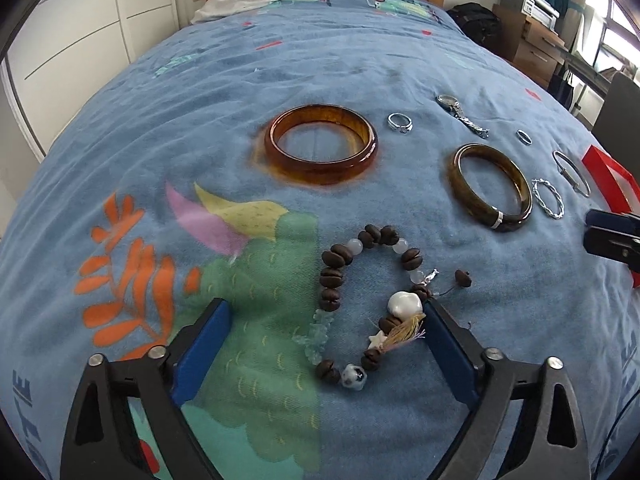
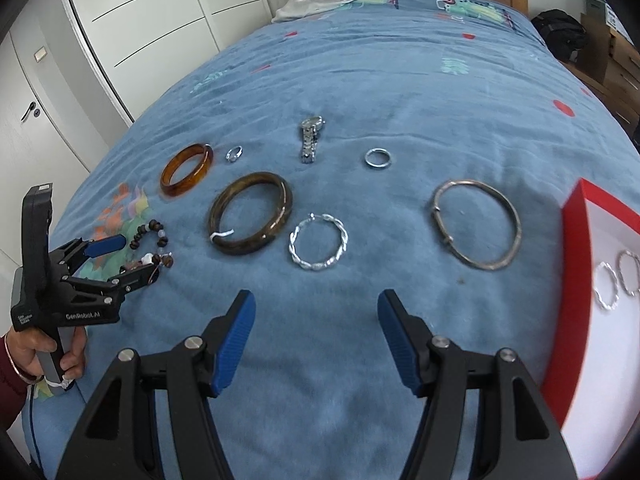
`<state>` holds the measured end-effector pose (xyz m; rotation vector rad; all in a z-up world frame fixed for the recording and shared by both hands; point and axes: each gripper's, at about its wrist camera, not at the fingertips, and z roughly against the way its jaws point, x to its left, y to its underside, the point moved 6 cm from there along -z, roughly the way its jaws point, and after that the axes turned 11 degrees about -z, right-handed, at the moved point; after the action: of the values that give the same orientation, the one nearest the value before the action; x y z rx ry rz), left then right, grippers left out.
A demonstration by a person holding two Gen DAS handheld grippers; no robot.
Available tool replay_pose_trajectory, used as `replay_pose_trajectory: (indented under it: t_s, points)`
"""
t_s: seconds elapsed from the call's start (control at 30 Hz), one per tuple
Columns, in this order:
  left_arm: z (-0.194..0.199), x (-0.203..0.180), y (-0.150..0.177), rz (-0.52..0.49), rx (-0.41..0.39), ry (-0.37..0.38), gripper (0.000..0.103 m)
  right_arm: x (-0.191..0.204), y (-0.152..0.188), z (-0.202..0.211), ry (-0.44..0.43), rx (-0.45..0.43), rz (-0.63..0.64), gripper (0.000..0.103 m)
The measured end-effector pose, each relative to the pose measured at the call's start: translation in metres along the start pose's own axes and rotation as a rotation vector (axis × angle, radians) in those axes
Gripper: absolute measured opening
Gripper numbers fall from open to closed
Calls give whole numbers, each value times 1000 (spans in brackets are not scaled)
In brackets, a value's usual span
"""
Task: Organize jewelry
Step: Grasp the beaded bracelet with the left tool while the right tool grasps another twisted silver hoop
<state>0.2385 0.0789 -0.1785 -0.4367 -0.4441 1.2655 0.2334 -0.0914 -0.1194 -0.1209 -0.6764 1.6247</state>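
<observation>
- While both grippers hang low over the blue bedspread (image 2: 400,92), neither pair of jaws grips anything.
- Left gripper (image 1: 326,320): jaws spread wide, straddling the beaded bracelet (image 1: 368,304). The right pad sits just beside the bracelet's tassel and white shell bead; whether it touches them I cannot tell. The left pad stands clear of the beads.
- Past the left jaws, straight ahead: amber bangle (image 1: 320,146). Ahead and to the right: small stone ring (image 1: 400,123), wristwatch (image 1: 460,114), dark brown bangle (image 1: 492,186).
- Right gripper (image 2: 316,316): jaws released, nothing between the pads, only bare bedspread.
- Just ahead of the right jaws, about centred on the gap: twisted silver hoop (image 2: 319,247). Ahead and left: the dark brown bangle, with a white tag. Ahead and right: thin silver bangle (image 2: 478,223). Further ahead: plain silver ring (image 2: 378,157).
- Far right of the right jaws: red box (image 2: 572,280) with a white interior, two silver hoops (image 2: 618,282) lying in it.
- Far left in the right wrist view: a hand (image 2: 44,354) holds the left gripper's handle.
</observation>
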Motion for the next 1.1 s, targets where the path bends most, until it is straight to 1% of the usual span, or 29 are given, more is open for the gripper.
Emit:
replay_pose_trajectory:
  t_s: [0.17, 0.27, 0.5, 0.63, 0.83, 0.9, 0.93, 1.0, 1.1]
  points:
    - [-1, -1, -1, -7, -9, 8, 84, 2, -5, -14, -4, 2, 25, 62]
    - [-2, -1, -1, -9, -12, 4, 84, 3, -6, -19, -8, 1, 51, 62]
    - [-1, -3, 0, 5, -19, 2, 83, 8, -8, -28, -6, 5, 155, 61]
    - [-1, -4, 0, 13, -25, 6, 81, 9, -13, -31, -9, -2, 164, 61]
    - [1, -4, -1, 15, -43, 32, 66, 9, -21, -39, -11, -19, 135, 60]
    - [2, -4, -1, 13, -48, 45, 57, 9, -22, -41, 1, -21, 132, 53]
    - [2, -4, -1, 11, -50, 50, 55, 8, -22, -43, 11, -23, 129, 50]
    - [3, -5, -2, 7, -54, 55, 50, 5, -24, -44, 27, -28, 126, 39]
    - [5, -6, -2, 8, -60, 71, 37, 1, -26, -43, 19, -29, 106, 38]
